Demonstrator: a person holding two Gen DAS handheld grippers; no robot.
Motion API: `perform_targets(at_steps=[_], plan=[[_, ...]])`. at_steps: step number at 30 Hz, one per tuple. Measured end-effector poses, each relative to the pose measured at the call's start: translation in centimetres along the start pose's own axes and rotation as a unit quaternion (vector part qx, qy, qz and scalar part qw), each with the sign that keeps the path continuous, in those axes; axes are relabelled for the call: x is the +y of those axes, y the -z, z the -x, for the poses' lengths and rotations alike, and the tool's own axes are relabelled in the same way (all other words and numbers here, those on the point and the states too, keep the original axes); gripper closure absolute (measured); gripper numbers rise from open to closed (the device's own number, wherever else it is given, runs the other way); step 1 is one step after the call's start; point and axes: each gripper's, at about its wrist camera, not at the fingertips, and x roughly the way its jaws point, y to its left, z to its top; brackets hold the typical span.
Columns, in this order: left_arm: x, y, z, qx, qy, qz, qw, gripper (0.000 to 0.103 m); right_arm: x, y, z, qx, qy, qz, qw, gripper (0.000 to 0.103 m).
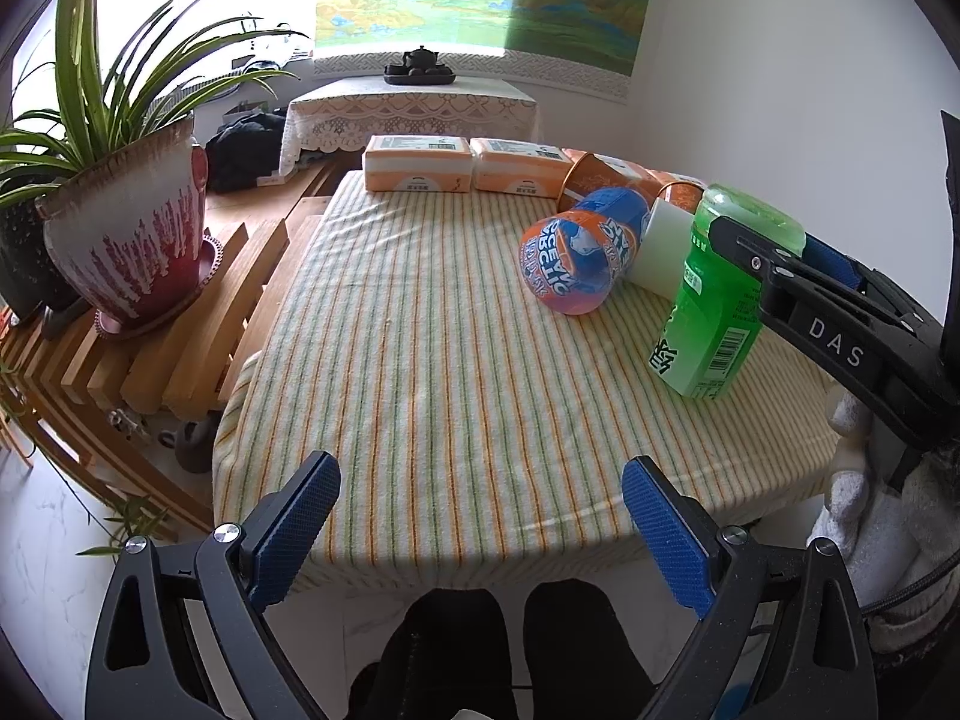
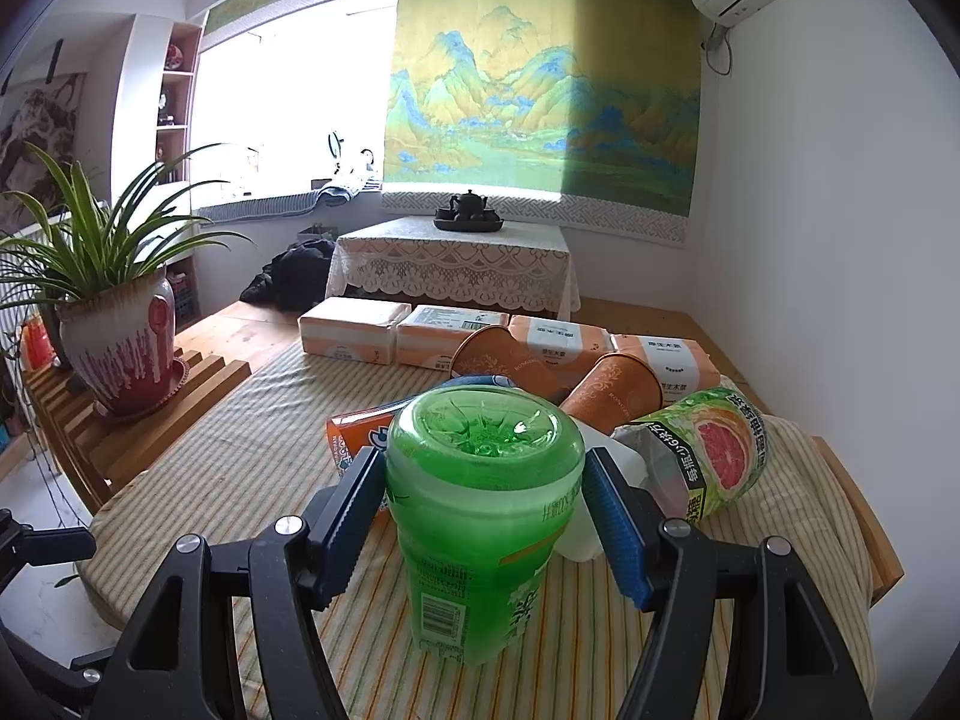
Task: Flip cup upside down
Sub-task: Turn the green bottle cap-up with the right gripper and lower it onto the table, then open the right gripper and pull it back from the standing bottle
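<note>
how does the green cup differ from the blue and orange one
The green cup stands base-up between the right gripper's pads; the blue and orange cup lies on its side, untouched. The green one is translucent; the other is opaque. Both rest on the striped cloth.

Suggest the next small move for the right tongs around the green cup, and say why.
Probably draw the right tongs back and away. The green cup already stands base-up on the striped cloth, and the pads sit beside it with a visible gap, so the flip looks done.
</note>
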Motion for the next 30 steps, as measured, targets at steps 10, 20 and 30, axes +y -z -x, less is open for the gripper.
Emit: perform_targets(at_steps=[10, 20, 30], plan=[[-0.2, -0.1, -0.1, 0.000, 0.002, -0.001, 1.0000, 0.006, -0.4, 0.3, 0.5, 0.004, -0.006, -0.006, 1.000, 0.039], [-0.5, -0.2, 0.1, -0.002, 0.005, -0.004, 1.0000, 0.006, -0.5, 0.5, 1.2, 0.010, -0.026, -0.008, 1.000, 0.035], [-0.8, -0.8, 0.9, -0.022, -0.002, -0.014, 0.9997, 0.006, -1.2, 0.6, 3.2, 0.005, -0.043, -0.031, 0.999, 0.027]])
